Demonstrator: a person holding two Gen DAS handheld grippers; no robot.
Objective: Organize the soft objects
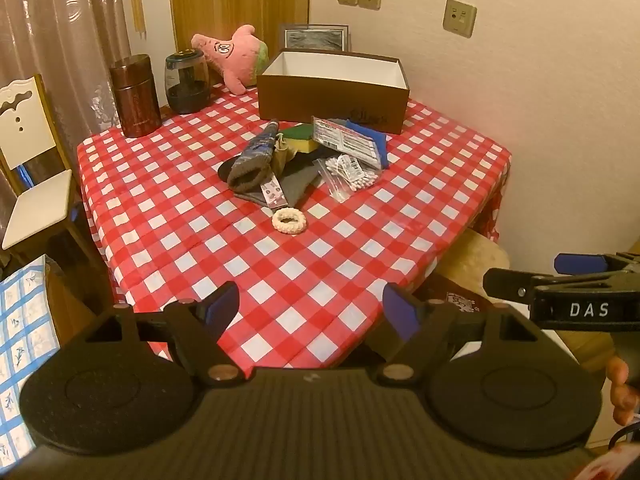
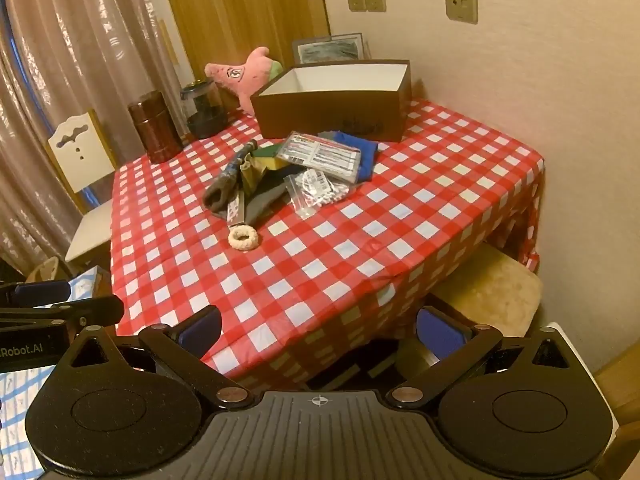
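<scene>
A pile of small goods lies mid-table on the red-checked cloth [image 1: 168,216]: a grey-blue knit sock [image 1: 252,160] [image 2: 226,178], a green-yellow sponge [image 1: 298,138], a blue cloth [image 1: 378,140] [image 2: 366,156], grey fabric [image 1: 298,186], a bag of cotton swabs [image 1: 348,174] [image 2: 316,194] and a printed packet [image 1: 346,140] [image 2: 322,154]. A cream scrunchie [image 1: 289,221] [image 2: 243,237] lies nearer me. Behind stands an empty brown box [image 1: 332,92] [image 2: 332,114] and a pink plush [image 1: 232,54] [image 2: 244,74]. My left gripper [image 1: 310,306] and right gripper [image 2: 318,330] hover open before the table's near edge, holding nothing.
A brown canister [image 1: 134,94] [image 2: 154,128] and a dark glass jar [image 1: 187,82] [image 2: 204,110] stand at the back left. A white chair [image 1: 28,168] [image 2: 84,184] is to the left, a cushioned stool [image 2: 488,292] under the right corner. A wall bounds the right side.
</scene>
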